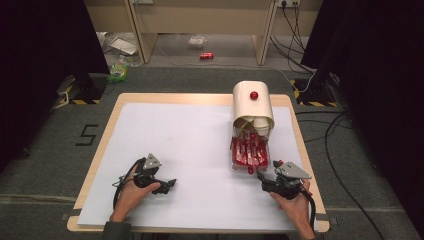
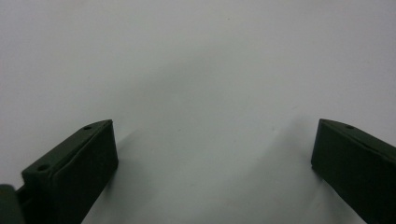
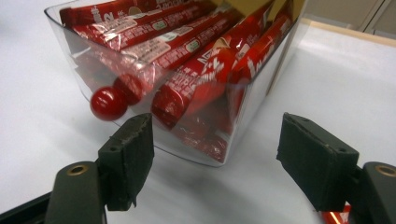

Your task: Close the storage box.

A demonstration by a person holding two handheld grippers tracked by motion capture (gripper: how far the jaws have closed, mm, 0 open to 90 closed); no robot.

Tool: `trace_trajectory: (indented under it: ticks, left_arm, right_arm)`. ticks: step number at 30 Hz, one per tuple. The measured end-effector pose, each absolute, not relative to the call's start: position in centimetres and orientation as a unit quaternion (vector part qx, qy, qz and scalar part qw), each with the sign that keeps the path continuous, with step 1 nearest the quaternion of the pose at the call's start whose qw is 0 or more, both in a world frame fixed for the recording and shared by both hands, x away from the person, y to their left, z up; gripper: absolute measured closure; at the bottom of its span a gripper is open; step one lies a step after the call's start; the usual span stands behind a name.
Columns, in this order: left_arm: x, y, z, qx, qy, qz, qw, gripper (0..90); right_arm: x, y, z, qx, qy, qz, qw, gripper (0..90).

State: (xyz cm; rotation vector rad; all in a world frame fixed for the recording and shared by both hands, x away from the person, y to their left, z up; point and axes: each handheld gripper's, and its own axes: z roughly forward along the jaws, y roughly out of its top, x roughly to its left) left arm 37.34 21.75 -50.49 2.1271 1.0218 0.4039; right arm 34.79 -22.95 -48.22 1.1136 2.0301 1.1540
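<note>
Hands come in from the near edge in the high view, each one wrapped round a claw. The right gripper sits just short of a clear drawer full of red sachets, which sticks out of a cream dispenser with a red knob on top. The drawer lies straight ahead of that claw and a touch to its left, its long axis running away from the person toward the dispenser. The left gripper rests well off to the side on the white sheet covering the table, pointing across toward the right hand, with nothing near its tips. The right claw is plainly the nearer one, and I'd judge the drawer front is its target.

From the left gripper view, the two black jaws stand wide apart over bare white sheet, holding nothing.

From the right gripper view, the jaws of the right gripper are likewise spread wide and empty. The clear drawer fills the space just beyond them, its rounded front wall close to the tips but not touching, as far as I can tell. A small red ball handle pokes out of that wall just above and beyond the left-hand jaw, not between the two. The red sachets lie lengthwise inside, ends toward the claw. To take the handle, the claw would need to shift that way first.
</note>
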Motion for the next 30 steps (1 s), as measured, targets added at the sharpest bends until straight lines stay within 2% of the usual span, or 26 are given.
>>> trace_trajectory:
  ticks: [8,30]
  left_arm:
    - [37.3,21.7,-50.5,0.827,0.397,0.157,0.365,0.0]
    - [37.3,21.7,-50.5,0.827,0.397,0.157,0.365,0.0]
  right_arm:
    - [35.5,-23.1,-48.3,0.421,0.748,0.445,0.257,26.1]
    - [37.2,-23.0,-48.5,0.432,0.732,0.448,0.277,25.4]
